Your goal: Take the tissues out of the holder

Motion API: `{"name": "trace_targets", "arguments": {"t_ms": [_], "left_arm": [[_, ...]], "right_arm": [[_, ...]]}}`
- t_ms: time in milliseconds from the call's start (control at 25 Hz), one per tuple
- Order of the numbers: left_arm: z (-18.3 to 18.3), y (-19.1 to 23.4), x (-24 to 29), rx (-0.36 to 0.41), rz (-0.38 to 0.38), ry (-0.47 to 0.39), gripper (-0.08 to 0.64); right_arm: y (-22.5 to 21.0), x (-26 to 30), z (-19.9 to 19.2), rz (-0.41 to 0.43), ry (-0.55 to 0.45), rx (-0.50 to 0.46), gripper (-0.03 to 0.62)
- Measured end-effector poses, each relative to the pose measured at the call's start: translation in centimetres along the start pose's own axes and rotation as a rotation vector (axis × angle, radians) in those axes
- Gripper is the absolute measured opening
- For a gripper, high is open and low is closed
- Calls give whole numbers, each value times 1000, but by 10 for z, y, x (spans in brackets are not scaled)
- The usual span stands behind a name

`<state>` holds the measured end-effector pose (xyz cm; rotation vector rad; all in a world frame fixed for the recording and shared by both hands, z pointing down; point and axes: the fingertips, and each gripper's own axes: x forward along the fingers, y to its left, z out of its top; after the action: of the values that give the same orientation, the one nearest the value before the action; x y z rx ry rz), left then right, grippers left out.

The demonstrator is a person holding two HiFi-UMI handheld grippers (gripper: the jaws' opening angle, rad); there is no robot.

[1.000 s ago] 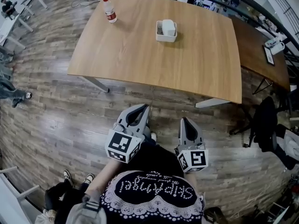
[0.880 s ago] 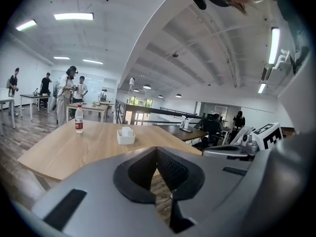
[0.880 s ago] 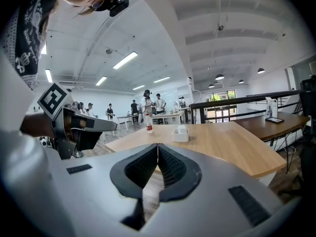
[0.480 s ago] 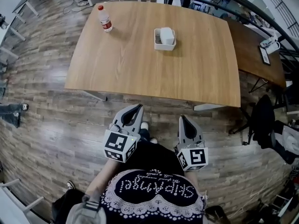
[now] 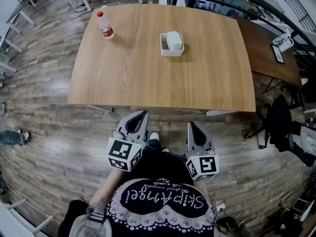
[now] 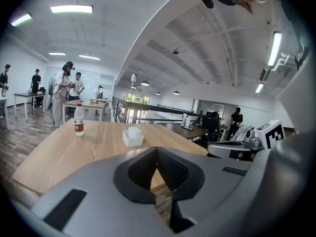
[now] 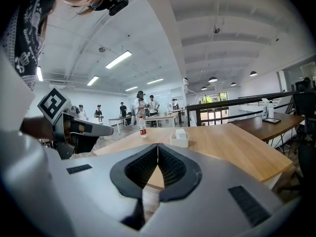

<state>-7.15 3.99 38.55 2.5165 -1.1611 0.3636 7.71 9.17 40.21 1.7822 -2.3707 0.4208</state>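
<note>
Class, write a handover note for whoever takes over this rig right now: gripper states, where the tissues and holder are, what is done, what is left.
Left gripper: shut, empty, held low, short of the table.
Right gripper: shut, empty, alongside the left one.
Holder: on the table's far half, tissues inside. A bottle stands at the far left corner.
Done: nothing yet.
Left: step up, reach the holder, pull the tissues out.
</note>
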Motion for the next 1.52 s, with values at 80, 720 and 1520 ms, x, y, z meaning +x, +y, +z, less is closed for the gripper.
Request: {"name": "trace_targets", "arguments": {"t_ms": [80,720,1520], "left_arm": [[0,0,3,-1,-12,6,6],[-7,22,3,-73,112,8,6],[21,-7,56,-90,185,-32,6]], "right_arm": [[-2,2,-2,-9,-1,7,11],[4,40,4,128,40,-17,11],[-62,66,20,225,36,-11,11]]}}
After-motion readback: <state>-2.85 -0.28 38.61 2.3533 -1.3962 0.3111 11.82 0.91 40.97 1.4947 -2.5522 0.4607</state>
